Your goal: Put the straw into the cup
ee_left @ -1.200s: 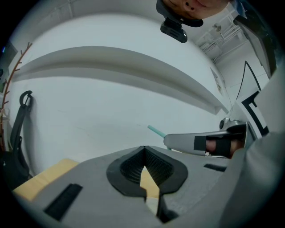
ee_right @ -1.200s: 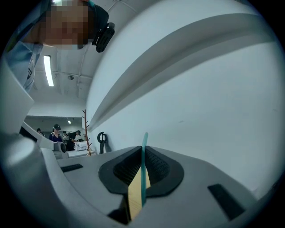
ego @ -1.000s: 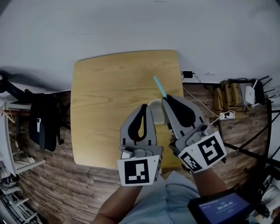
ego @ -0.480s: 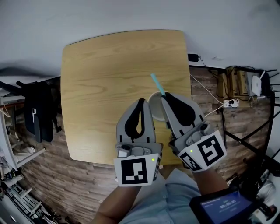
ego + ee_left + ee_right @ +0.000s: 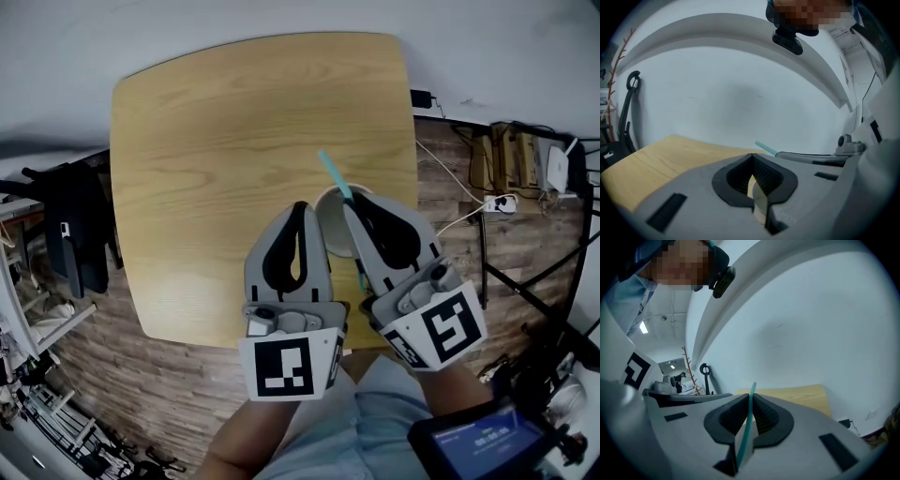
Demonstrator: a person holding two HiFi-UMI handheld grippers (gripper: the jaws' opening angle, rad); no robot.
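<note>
Pale wood tabletop (image 5: pixel 206 141) over plank flooring, white wall beyond. Seemingly mid-insertion: teal straw (image 5: pixel 332 174) slanting up over the white cup (image 5: pixel 330 221) toward the tabletop's near right edge, lower end hidden. Risk from here: tipping or dragging the light cup if pushed down at this slant, or sliding through so thin a pinch. Right gripper (image 5: pixel 352 202) jaws clamped tight on the straw; left gripper (image 5: pixel 300 210) jaws closed on what looks like the cup's wall.
</note>
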